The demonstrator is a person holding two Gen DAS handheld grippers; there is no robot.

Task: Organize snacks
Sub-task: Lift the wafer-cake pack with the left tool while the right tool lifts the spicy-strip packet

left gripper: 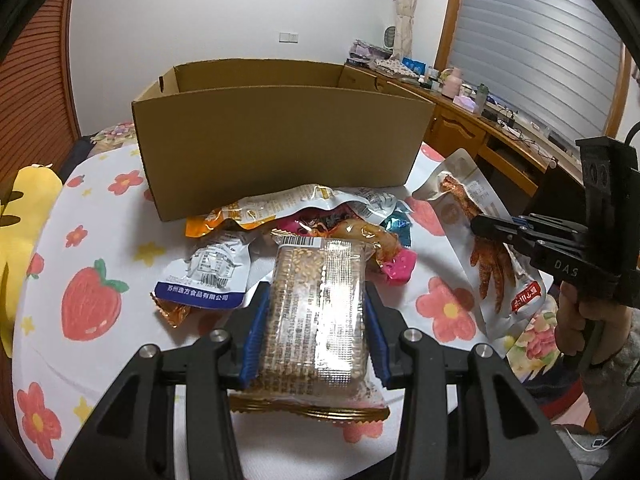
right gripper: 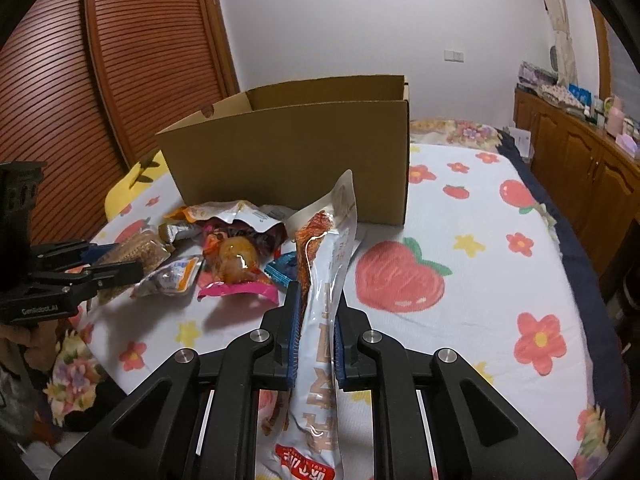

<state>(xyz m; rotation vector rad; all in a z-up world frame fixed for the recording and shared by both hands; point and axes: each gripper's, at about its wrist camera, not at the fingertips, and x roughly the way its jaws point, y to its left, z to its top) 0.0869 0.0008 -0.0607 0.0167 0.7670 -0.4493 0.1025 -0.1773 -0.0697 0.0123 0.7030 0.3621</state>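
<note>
1. Leftmost, the left gripper (left gripper: 316,316) clamps a clear-wrapped grain bar (left gripper: 316,308) above the strawberry-print bedspread (left gripper: 92,304).
2. Centre: loose snack packets (left gripper: 280,216) lie against the open cardboard box (left gripper: 280,140).
3. Right: the right gripper (right gripper: 316,332) pinches a chicken-feet pouch (right gripper: 324,280), lifted.

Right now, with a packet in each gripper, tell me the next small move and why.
Probably lift the right gripper with its chicken-feet packet over the near wall of the cardboard box and let go there. Both grippers are already shut on snacks, the box stands open just behind the pile, and this packet hangs clear of the bedspread.
</note>
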